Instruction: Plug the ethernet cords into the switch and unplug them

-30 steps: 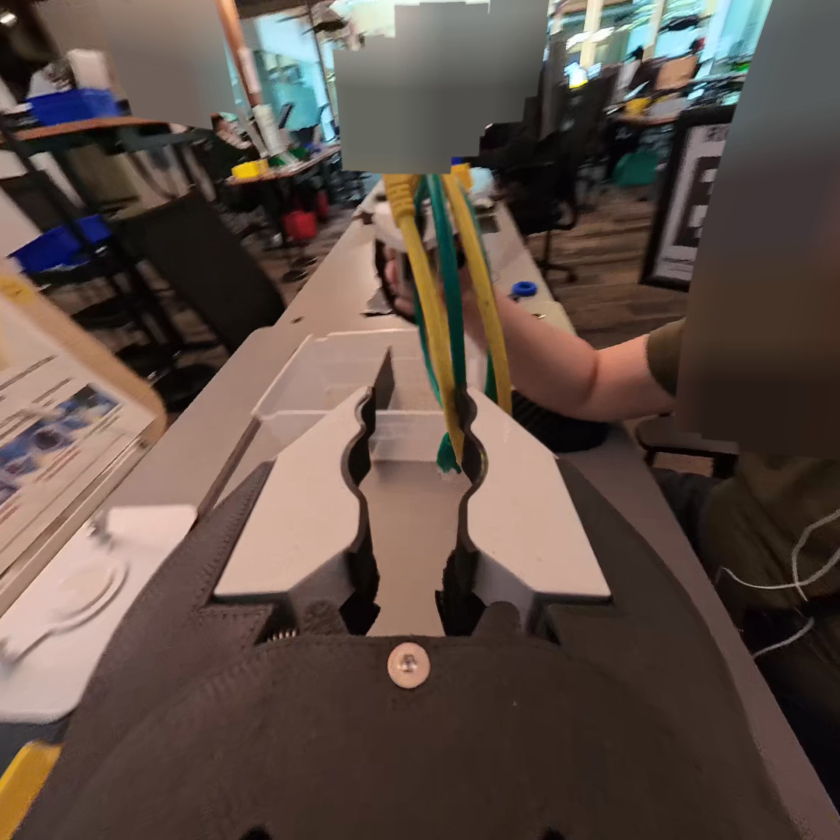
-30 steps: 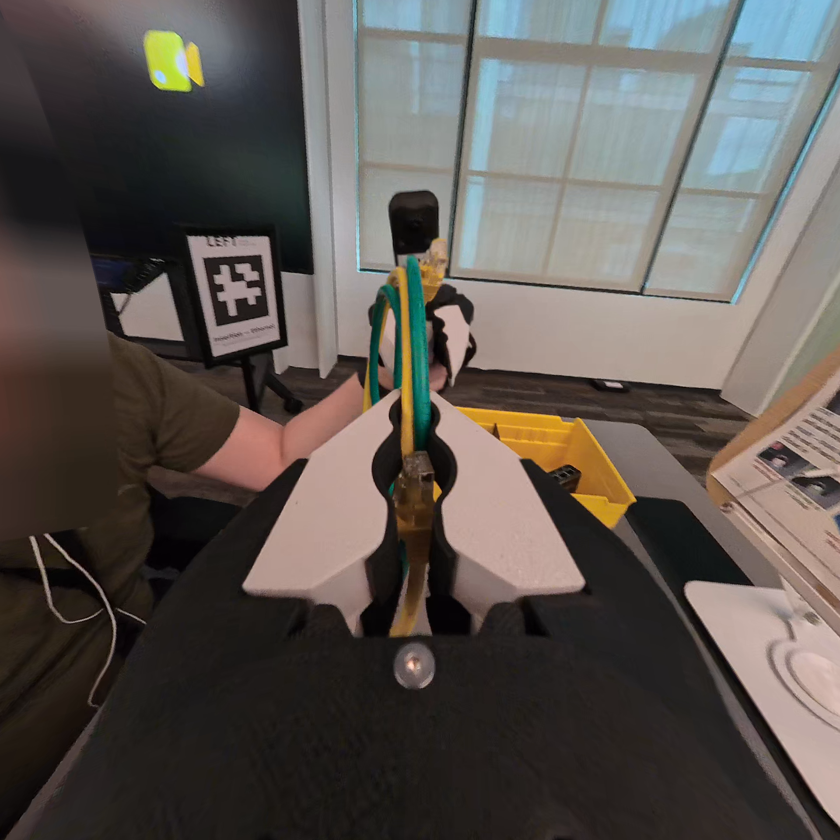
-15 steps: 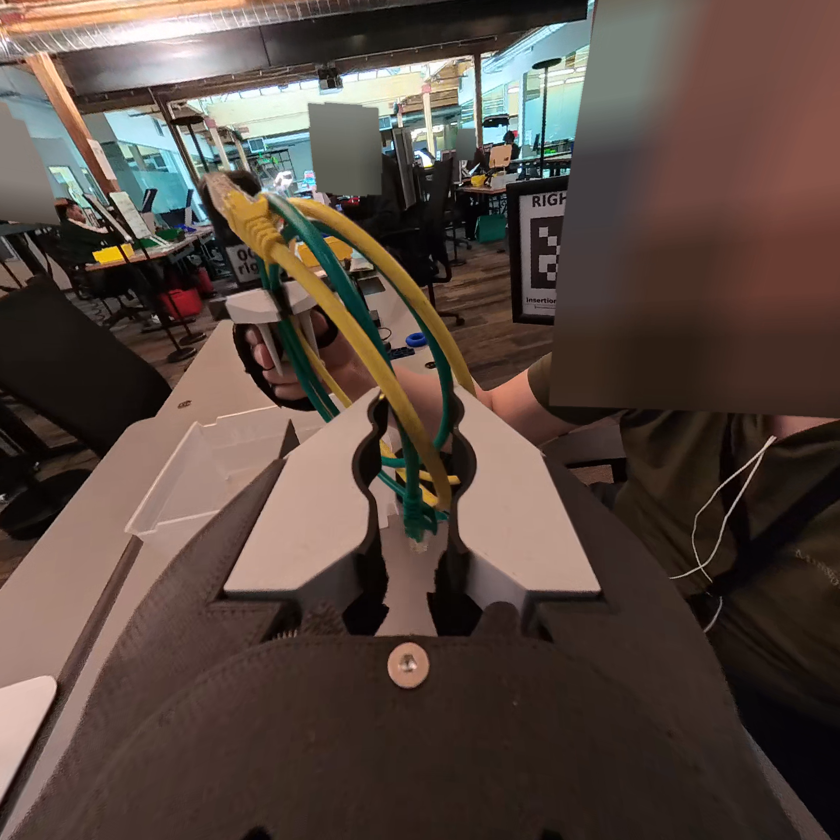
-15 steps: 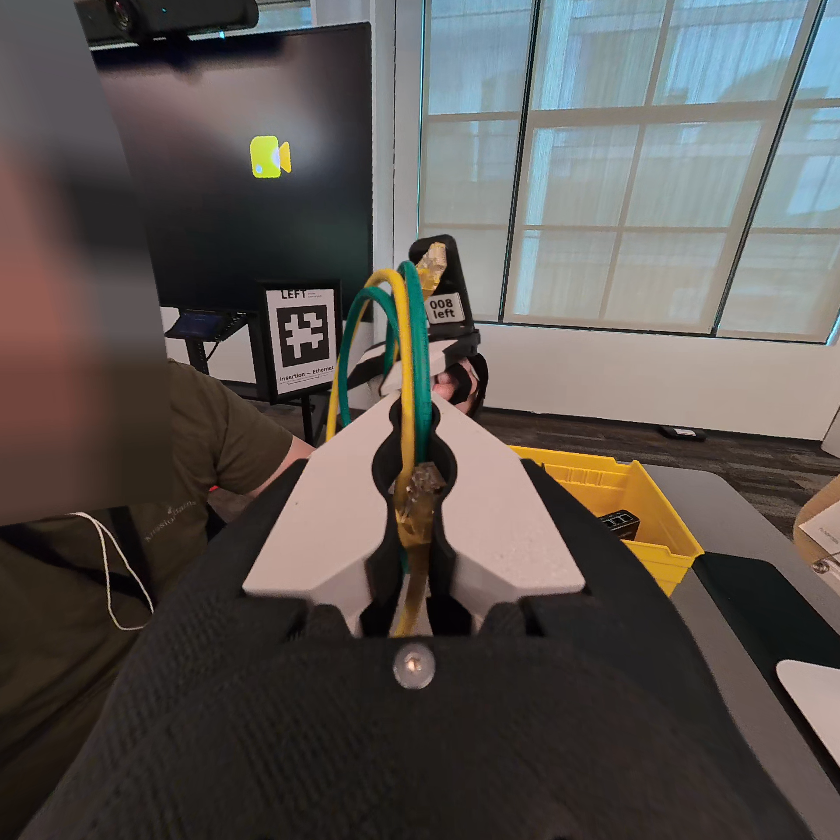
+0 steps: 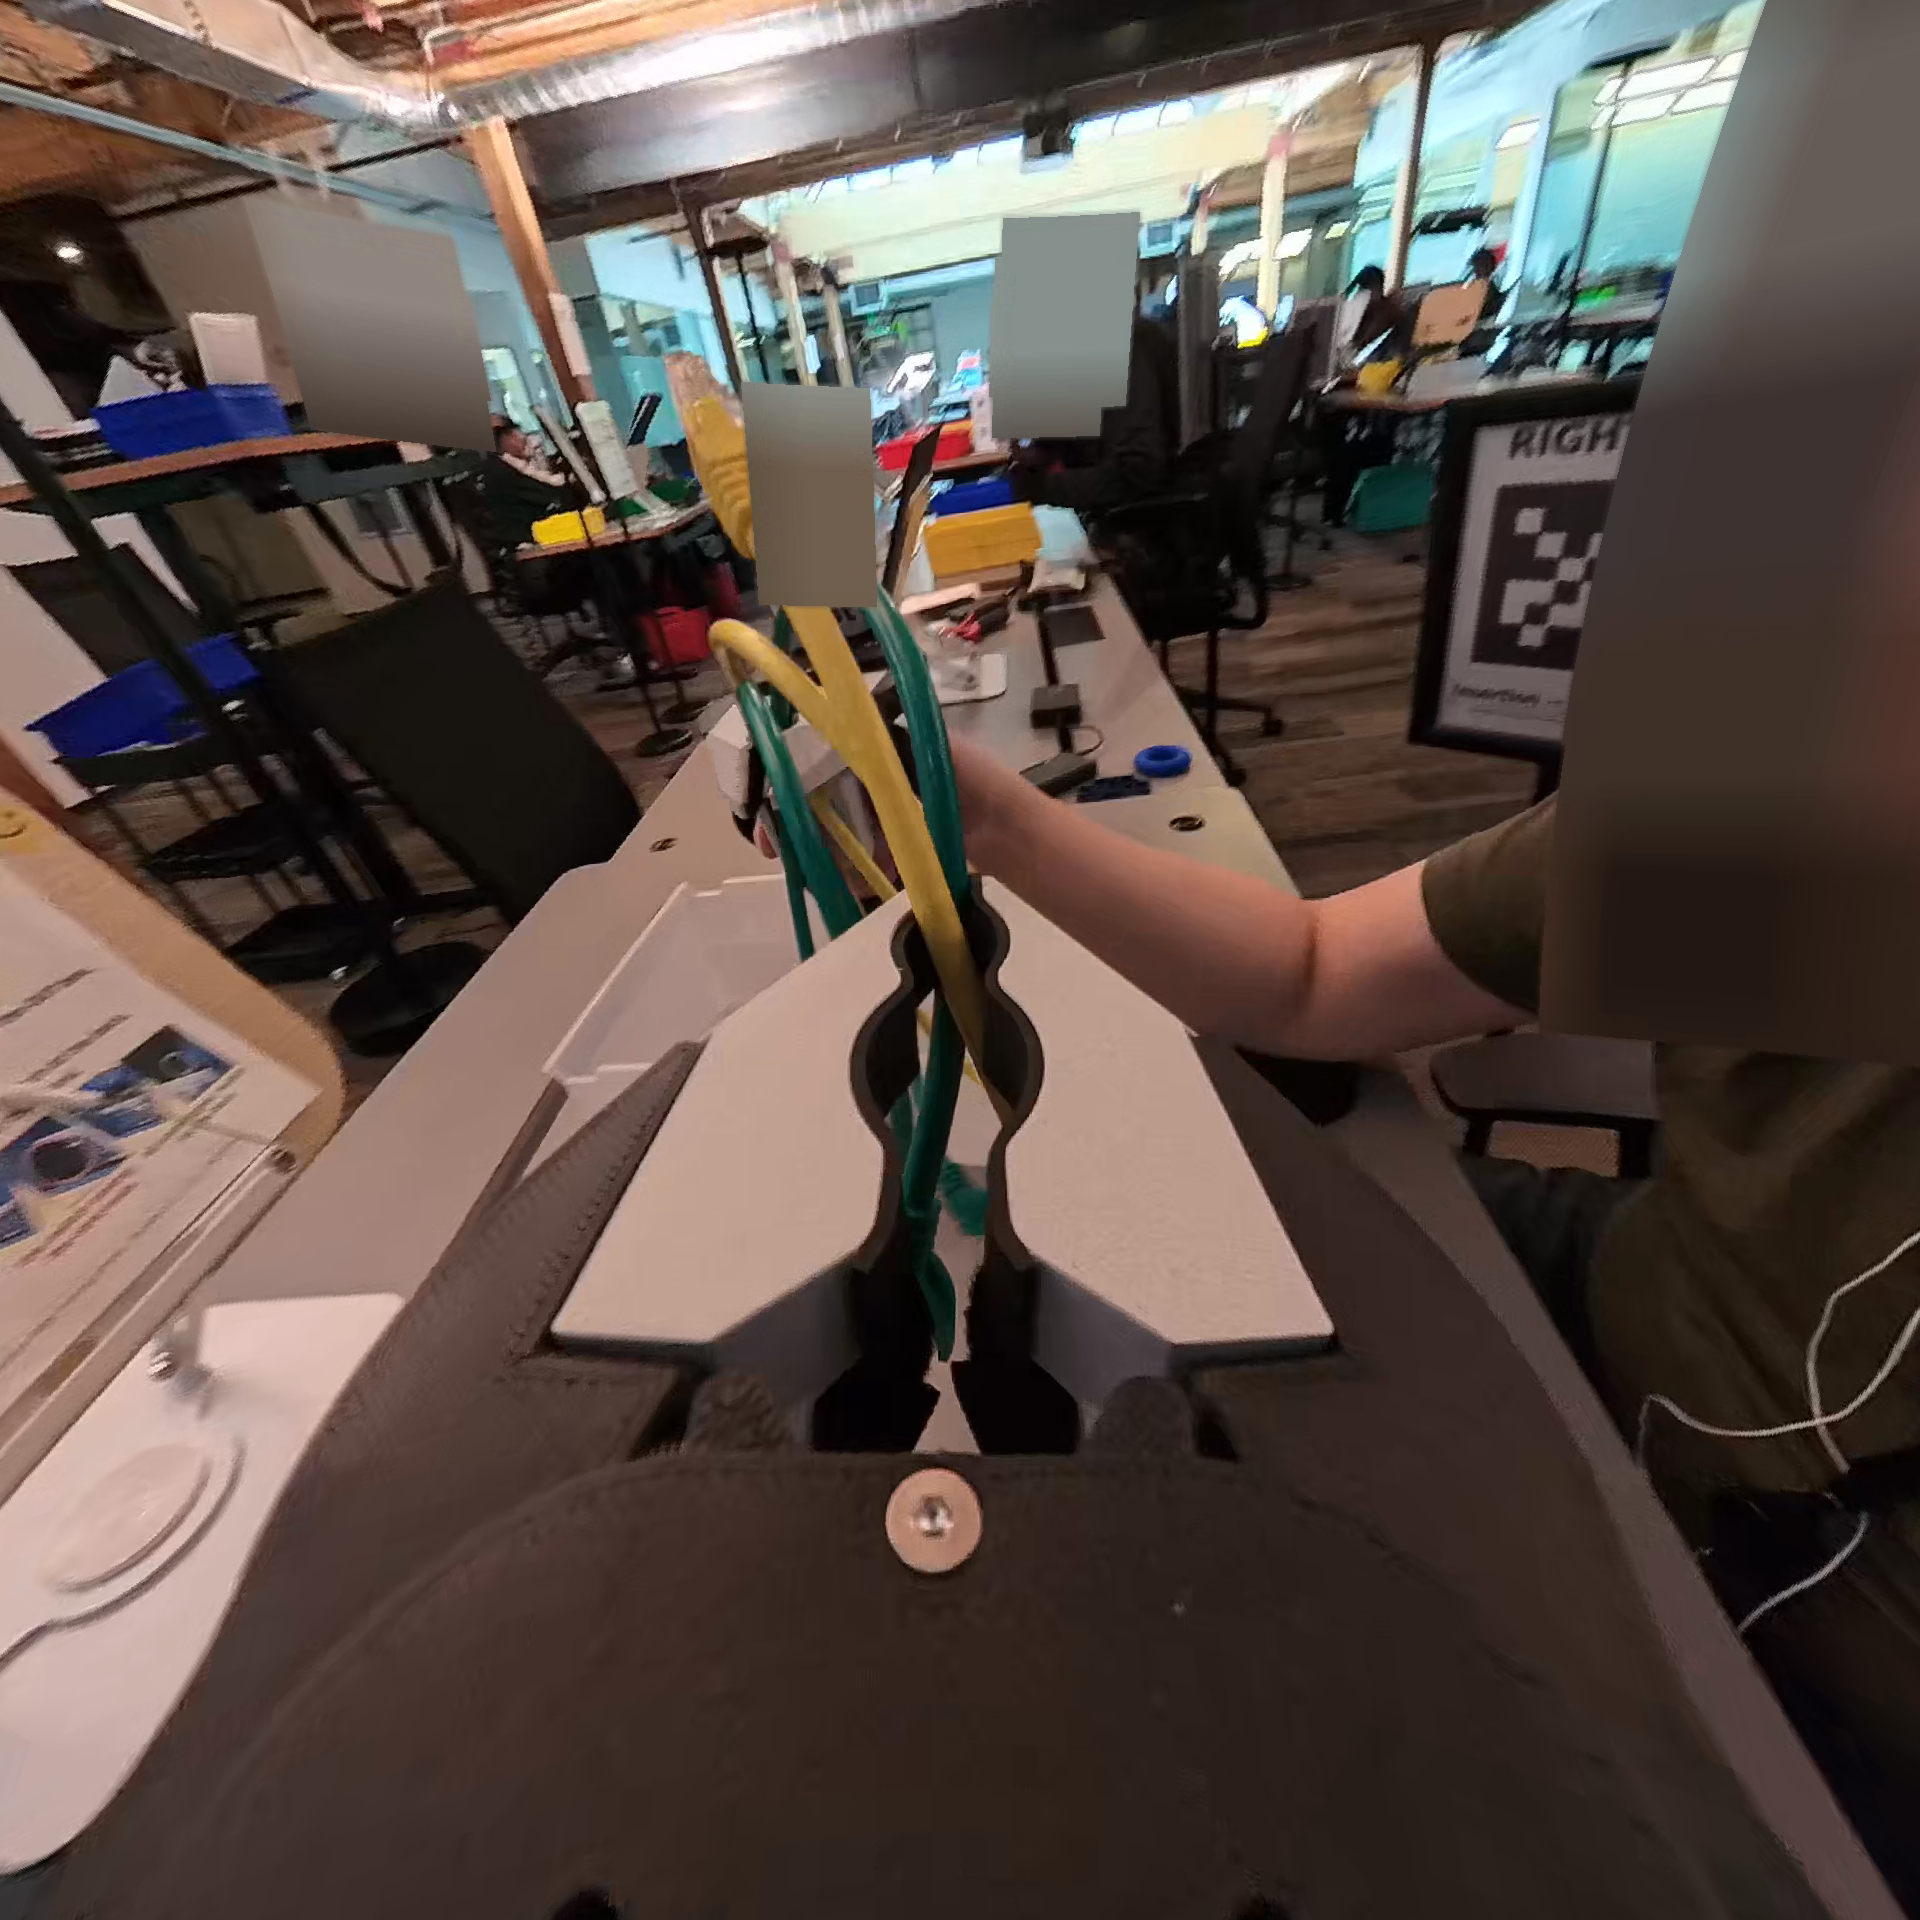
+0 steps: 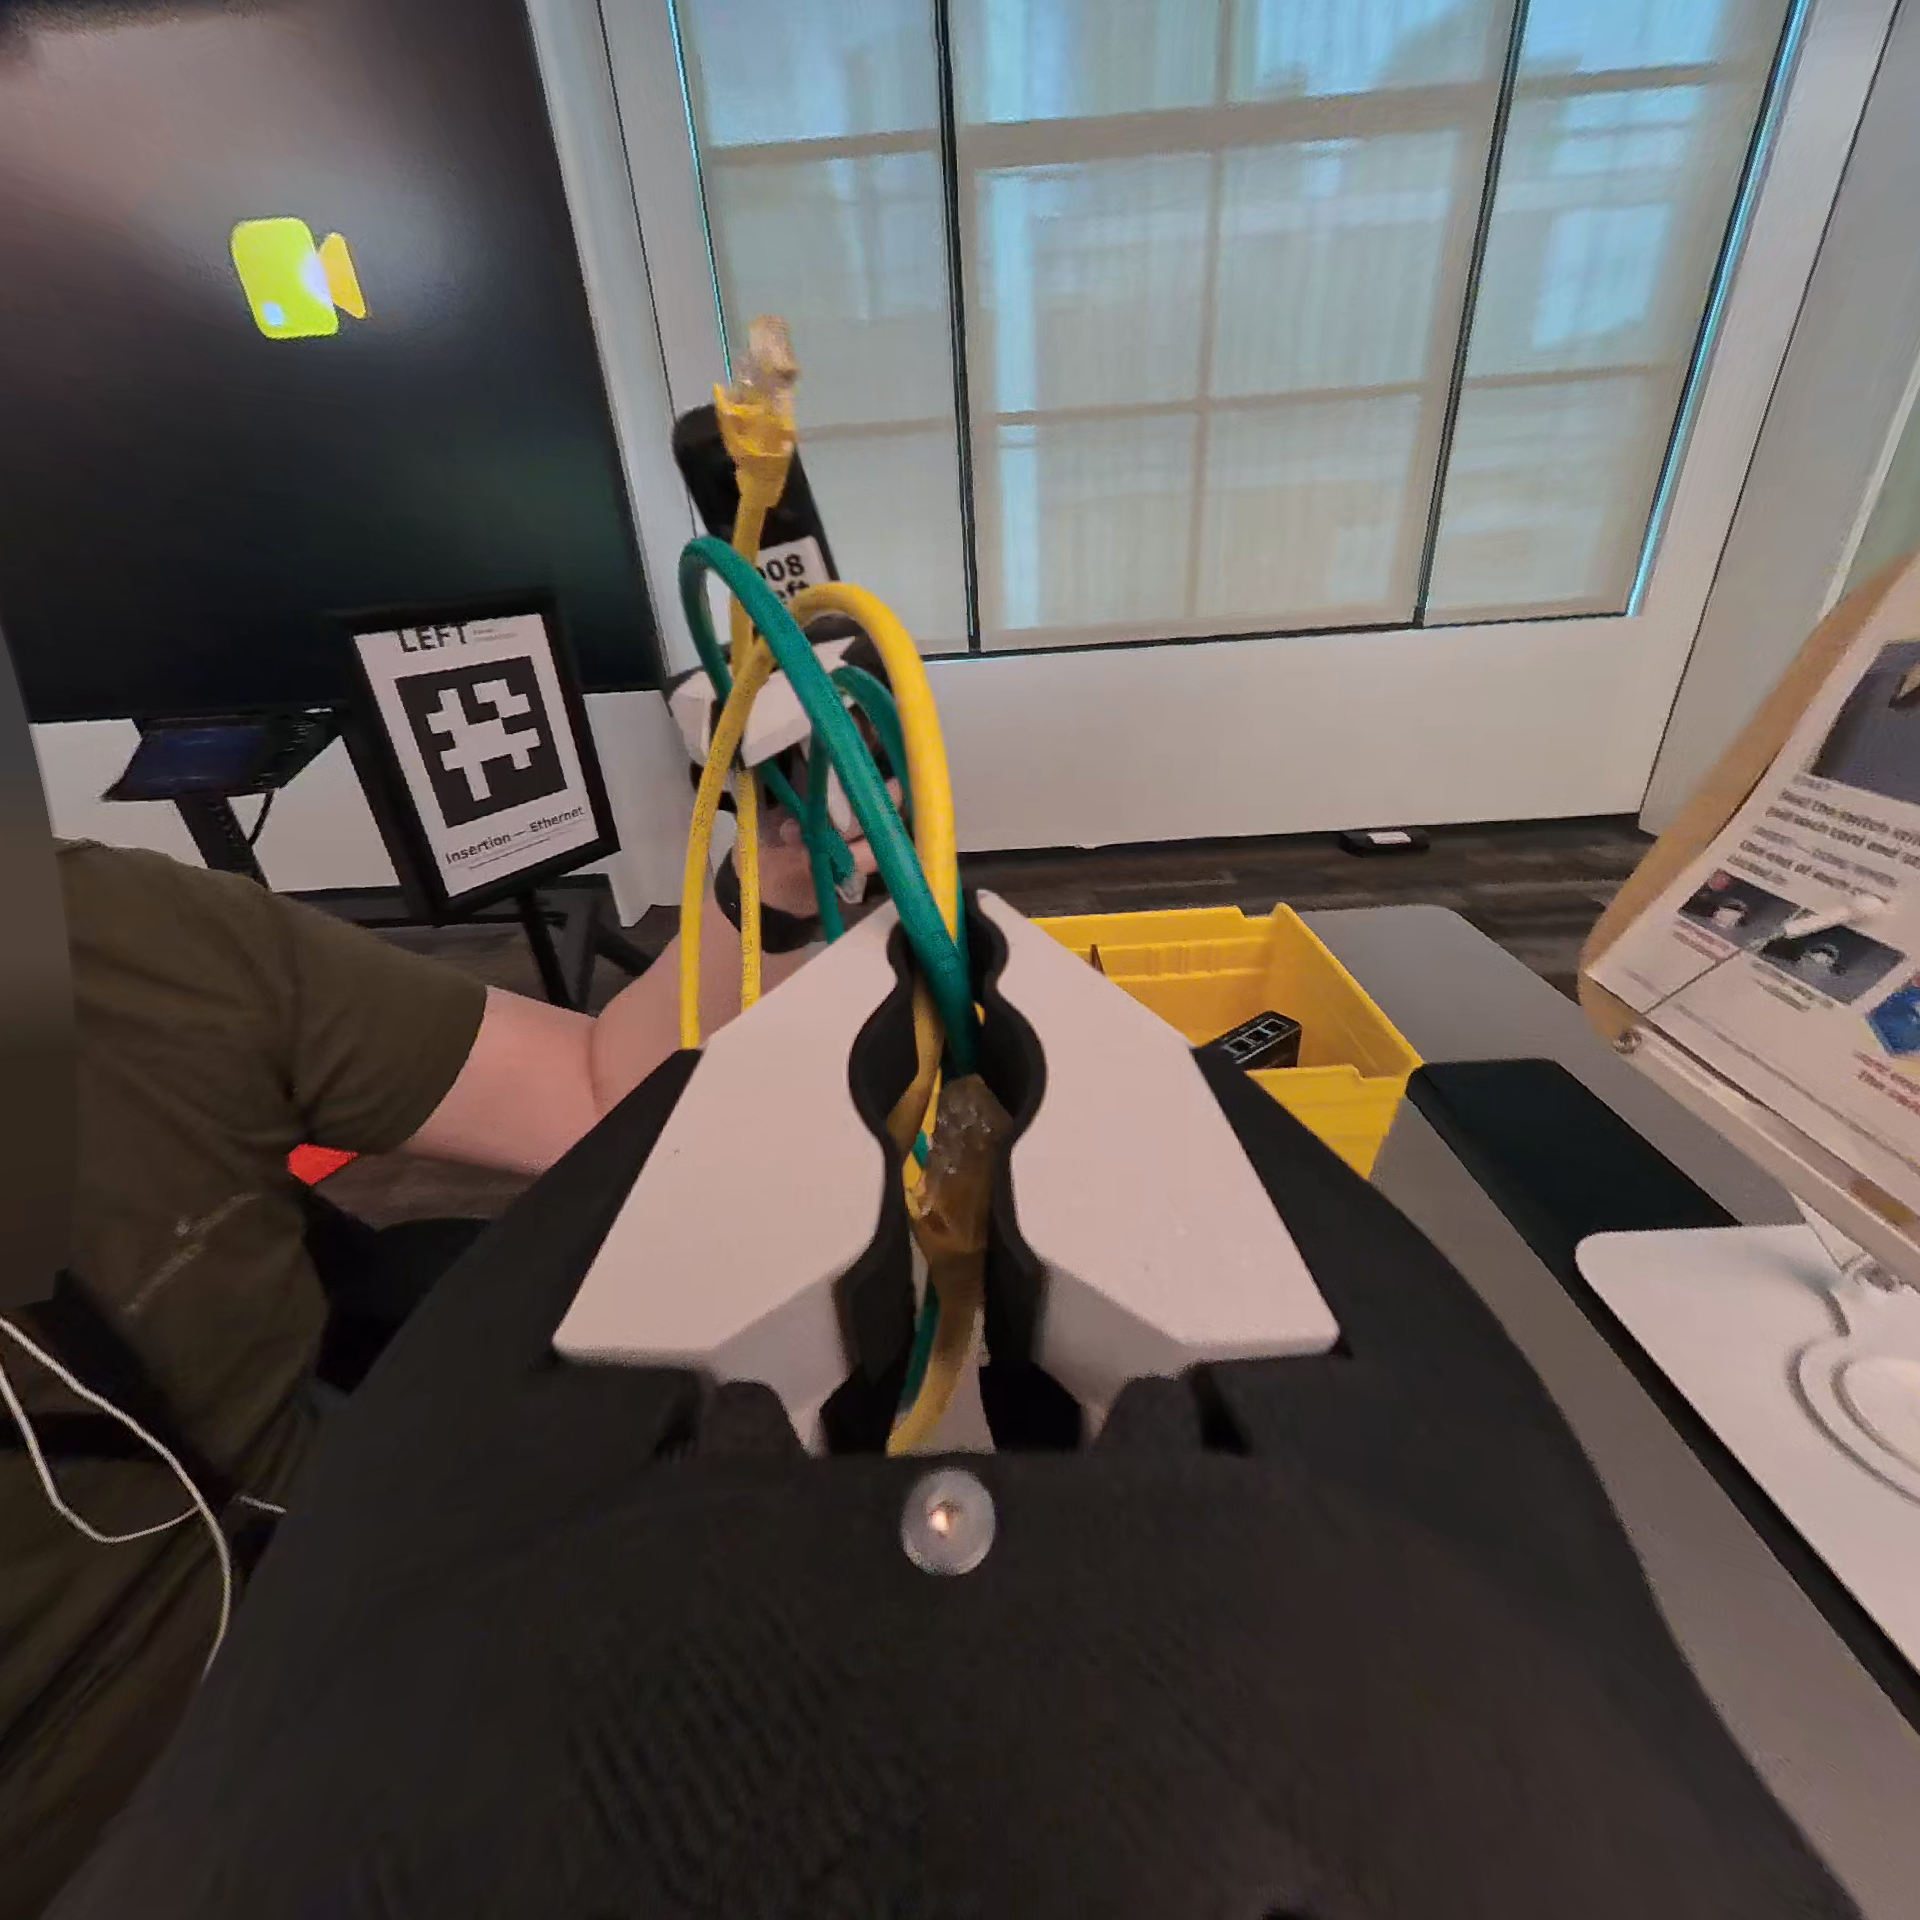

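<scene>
Both the left claw [image 5: 948, 940] and right claw [image 6: 940, 961] are clamped on the looped yellow cord [image 6: 920, 727] and green cord [image 6: 831, 748], held mid-air between them above the counter [image 6: 1475, 966]; light, springy and tangle-prone, they are best gripped just behind a plug [image 6: 961, 1153].

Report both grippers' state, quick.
Left gripper: shut on the green cord and yellow cord.
Right gripper: shut on both cords too.

Your right gripper [image 6: 940, 940] has looped cords [image 6: 883, 748] crowding straight ahead; yellow bin [image 6: 1340, 1091] sits just right, open tabletop [image 6: 1496, 977] past it.
</scene>
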The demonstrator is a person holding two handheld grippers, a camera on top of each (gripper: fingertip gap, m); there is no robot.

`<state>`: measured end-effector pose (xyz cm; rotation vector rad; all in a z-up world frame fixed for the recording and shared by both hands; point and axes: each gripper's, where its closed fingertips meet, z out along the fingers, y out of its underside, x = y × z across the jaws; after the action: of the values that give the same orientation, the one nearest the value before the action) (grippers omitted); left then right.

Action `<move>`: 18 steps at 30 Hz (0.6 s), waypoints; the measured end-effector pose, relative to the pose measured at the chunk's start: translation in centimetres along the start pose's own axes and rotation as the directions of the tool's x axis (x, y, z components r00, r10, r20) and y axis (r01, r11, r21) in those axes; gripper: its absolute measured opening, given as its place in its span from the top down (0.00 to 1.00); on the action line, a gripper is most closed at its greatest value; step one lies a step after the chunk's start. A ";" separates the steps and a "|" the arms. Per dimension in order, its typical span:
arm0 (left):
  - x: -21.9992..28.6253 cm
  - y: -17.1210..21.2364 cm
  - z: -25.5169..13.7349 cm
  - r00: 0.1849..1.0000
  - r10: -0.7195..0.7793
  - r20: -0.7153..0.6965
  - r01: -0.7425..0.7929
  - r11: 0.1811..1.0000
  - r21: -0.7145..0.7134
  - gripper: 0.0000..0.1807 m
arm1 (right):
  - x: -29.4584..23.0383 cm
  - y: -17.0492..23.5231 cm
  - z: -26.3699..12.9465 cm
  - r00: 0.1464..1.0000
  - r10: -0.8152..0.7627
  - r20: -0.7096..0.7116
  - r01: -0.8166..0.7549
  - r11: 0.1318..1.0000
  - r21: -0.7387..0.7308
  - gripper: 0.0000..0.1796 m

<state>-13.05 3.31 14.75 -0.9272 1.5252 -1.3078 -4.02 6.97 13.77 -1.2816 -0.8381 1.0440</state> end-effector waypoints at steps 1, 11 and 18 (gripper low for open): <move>-0.1 0.2 0.0 1.000 0.009 0.008 -0.009 1.000 -0.013 0.99 | 0.2 0.2 0.1 1.000 0.009 -0.003 -0.009 1.000 -0.007 0.98; -3.3 2.0 -0.8 0.973 0.040 0.228 -0.004 0.988 -0.155 0.99 | 6.2 2.8 -0.7 0.923 -0.020 -0.384 -0.037 0.989 -0.141 0.98; -3.8 2.3 -0.4 0.962 0.036 0.272 0.010 0.986 -0.166 0.99 | 6.1 4.2 -0.4 0.935 -0.015 -0.355 -0.063 0.976 -0.207 0.90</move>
<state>-12.22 7.33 13.08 -1.1514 1.4330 -1.0050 -2.22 12.55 9.14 -1.6106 -0.6690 0.7201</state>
